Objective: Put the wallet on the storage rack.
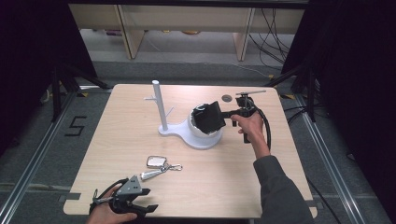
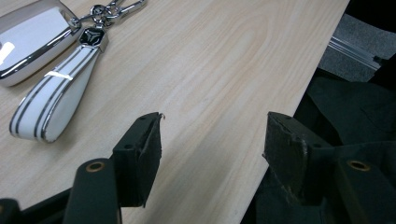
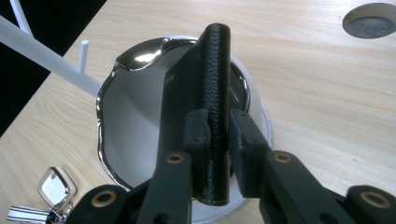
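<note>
My right gripper (image 1: 225,114) (image 3: 217,135) is shut on a black leather wallet (image 1: 208,116) (image 3: 205,79), pinching its edge. The wallet stands on edge over a white bowl with a chrome rim (image 1: 200,135) (image 3: 126,112); I cannot tell whether it touches the bowl. The bowl sits on the base of a white stand with an upright post (image 1: 158,105) (image 3: 42,56). A silver key fob (image 1: 157,161) (image 2: 28,39) (image 3: 55,186) with a white striped strap (image 1: 152,174) (image 2: 51,100) lies near the front. My left gripper (image 1: 145,200) (image 2: 212,140) is open at the table's front left edge, apart from the strap.
The wooden table (image 1: 126,140) has a round cable hole (image 1: 227,98) (image 3: 371,16) at the back right. Its front edge (image 2: 303,93) runs right beside the left gripper. Dark curtains and stand legs flank the table; shelves stand behind.
</note>
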Action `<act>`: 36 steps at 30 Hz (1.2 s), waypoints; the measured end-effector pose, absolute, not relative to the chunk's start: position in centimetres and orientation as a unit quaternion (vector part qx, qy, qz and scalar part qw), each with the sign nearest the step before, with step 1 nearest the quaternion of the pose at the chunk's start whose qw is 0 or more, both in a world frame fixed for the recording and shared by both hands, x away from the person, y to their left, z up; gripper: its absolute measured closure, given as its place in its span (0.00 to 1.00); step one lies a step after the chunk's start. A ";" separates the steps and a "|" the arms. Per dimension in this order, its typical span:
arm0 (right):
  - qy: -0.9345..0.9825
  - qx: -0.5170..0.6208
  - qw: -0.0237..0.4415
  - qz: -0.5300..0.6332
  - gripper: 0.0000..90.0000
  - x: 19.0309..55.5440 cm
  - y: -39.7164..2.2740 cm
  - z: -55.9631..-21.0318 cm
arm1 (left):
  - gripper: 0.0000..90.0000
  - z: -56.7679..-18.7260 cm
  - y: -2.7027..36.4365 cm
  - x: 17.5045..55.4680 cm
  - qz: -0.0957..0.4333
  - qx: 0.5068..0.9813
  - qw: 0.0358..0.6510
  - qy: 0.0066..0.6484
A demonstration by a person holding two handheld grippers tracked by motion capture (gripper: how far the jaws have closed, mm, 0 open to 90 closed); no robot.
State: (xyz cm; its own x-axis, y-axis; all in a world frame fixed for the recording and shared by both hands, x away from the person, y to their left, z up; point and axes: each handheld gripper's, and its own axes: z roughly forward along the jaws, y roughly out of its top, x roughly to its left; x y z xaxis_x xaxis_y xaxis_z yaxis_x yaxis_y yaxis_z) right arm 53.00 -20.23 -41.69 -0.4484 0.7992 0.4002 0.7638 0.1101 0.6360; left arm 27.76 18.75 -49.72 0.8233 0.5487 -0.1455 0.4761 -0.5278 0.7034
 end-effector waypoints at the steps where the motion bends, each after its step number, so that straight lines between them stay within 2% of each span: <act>1: 0.745 0.525 0.021 0.412 0.86 53.0 -20.2 -41.7 | 0.40 -49.7 18.8 27.8 0.047 0.872 0.387 0.295; 3: 0.724 0.549 0.006 0.417 0.80 52.5 -20.2 -41.4 | 0.40 -49.6 19.0 27.8 0.049 0.868 0.393 0.300; 6: 0.736 0.529 0.049 0.418 0.78 52.2 -21.3 -41.1 | 0.40 -49.5 19.2 27.8 0.051 0.864 0.395 0.308; 9: 0.723 0.538 0.027 0.434 0.77 51.0 -22.3 -40.7 | 0.40 -49.4 19.4 27.9 0.056 0.868 0.388 0.305; 11: 0.726 0.526 0.038 0.442 0.75 50.3 -23.2 -40.7 | 0.40 -49.5 19.1 27.8 0.051 0.858 0.399 0.320; 17: 0.723 0.511 0.027 0.463 0.72 47.9 -24.8 -40.9 | 0.39 -49.2 19.2 28.3 0.060 0.867 0.389 0.306; 18: 0.727 0.503 0.024 0.467 0.71 46.7 -25.2 -41.4 | 0.39 -49.1 19.0 28.4 0.065 0.861 0.394 0.315; 20: 0.733 0.494 0.021 0.468 0.68 45.6 -25.3 -41.8 | 0.39 -48.9 19.1 28.9 0.071 0.869 0.390 0.297; 25: 0.748 0.476 0.021 0.461 0.67 43.0 -24.7 -43.1 | 0.39 -48.9 18.9 29.4 0.077 0.867 0.391 0.300; 27: 0.753 0.476 0.006 0.455 0.67 41.4 -23.7 -43.9 | 0.39 -49.0 18.8 29.6 0.077 0.864 0.392 0.306; 32: 0.777 0.444 0.022 0.446 0.64 40.0 -22.9 -44.9 | 0.39 -48.8 19.2 30.3 0.087 0.870 0.379 0.301; 36: 0.793 0.433 0.034 0.427 0.58 38.3 -22.2 -45.9 | 0.39 -48.7 19.3 31.0 0.090 0.868 0.381 0.306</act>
